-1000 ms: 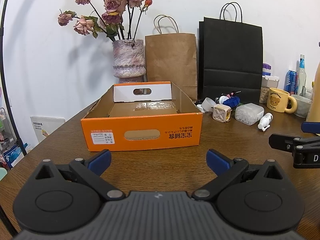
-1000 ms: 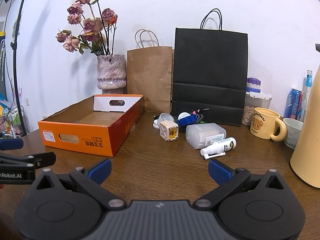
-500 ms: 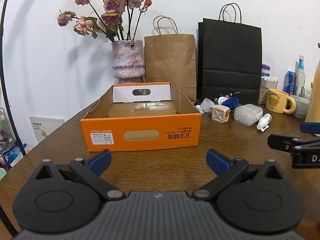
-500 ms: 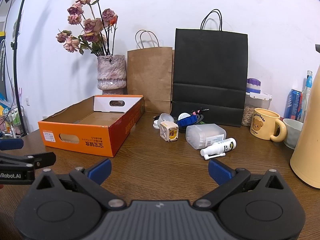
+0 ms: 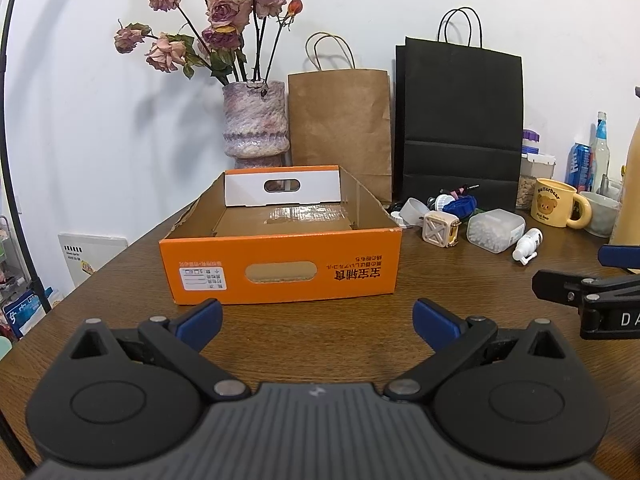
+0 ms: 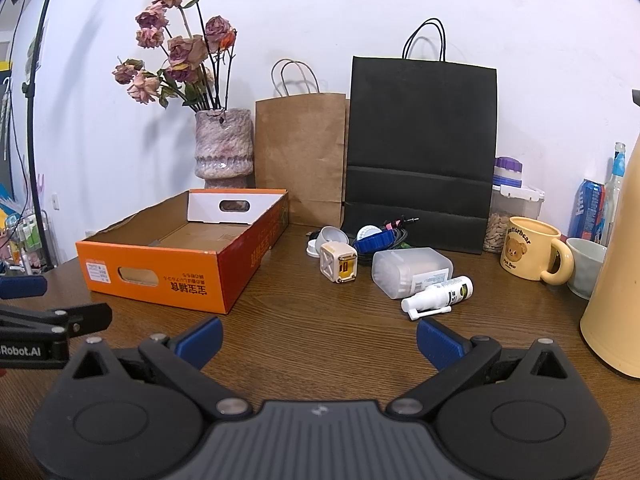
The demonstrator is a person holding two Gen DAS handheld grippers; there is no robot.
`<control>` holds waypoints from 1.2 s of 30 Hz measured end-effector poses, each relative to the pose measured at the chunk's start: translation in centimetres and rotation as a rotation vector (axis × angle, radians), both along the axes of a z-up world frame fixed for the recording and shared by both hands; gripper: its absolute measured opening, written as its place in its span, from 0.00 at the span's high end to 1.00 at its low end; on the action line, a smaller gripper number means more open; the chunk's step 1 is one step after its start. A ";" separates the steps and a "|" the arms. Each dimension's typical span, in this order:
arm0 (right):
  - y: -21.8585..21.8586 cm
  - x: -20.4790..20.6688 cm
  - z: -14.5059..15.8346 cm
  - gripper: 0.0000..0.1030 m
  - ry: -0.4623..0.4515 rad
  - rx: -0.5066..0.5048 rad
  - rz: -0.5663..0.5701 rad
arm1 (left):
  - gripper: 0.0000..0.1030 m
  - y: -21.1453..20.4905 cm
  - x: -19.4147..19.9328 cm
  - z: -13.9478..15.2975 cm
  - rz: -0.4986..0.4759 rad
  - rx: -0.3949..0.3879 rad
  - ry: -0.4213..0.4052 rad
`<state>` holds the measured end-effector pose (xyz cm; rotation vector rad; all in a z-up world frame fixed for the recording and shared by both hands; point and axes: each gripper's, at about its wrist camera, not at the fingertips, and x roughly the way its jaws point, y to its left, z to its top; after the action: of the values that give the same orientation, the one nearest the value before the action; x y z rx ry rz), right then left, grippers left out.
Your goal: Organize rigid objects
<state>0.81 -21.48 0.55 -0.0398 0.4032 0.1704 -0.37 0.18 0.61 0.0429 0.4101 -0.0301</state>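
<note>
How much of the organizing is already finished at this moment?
Nothing looks done: the orange box is empty. Left gripper and right gripper are open, holding nothing. The cube, clear container and spray bottle lie on the table.

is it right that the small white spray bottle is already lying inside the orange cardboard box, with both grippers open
Not quite. The small white spray bottle lies on the brown wooden table, outside the orange cardboard box, as the right wrist view shows. The left gripper and right gripper are indeed both open.
</note>
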 end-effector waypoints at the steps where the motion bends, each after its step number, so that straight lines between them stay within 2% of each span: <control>1: 0.0 0.0 0.1 0.00 -0.001 -0.001 0.000 | 0.00 0.0 0.0 0.0 0.002 -0.001 -0.001; 10: 0.2 0.4 0.3 0.00 -0.012 0.002 -0.003 | 0.00 1.1 0.5 0.8 0.030 -0.059 -0.021; 14: 0.3 0.6 0.9 0.00 -0.029 0.008 -0.011 | 0.00 2.2 0.8 1.9 0.016 -0.102 -0.027; 19: 0.1 1.4 2.2 0.00 -0.055 0.023 -0.027 | 0.00 3.7 2.4 3.9 0.029 -0.101 -0.026; 25: -0.5 3.7 3.0 0.00 -0.041 0.040 -0.060 | 0.00 6.0 5.7 5.4 0.060 -0.113 -0.001; 32: -1.0 8.3 2.7 0.00 -0.009 0.047 -0.135 | 0.00 8.6 10.0 6.1 0.112 -0.128 0.005; 36: -1.5 11.1 2.5 0.00 0.001 0.059 -0.194 | 0.00 10.0 13.4 5.8 0.138 -0.129 0.055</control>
<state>11.88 -22.95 3.03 0.0578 0.4008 -0.0094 13.07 10.14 6.42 -0.1140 0.4648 0.0784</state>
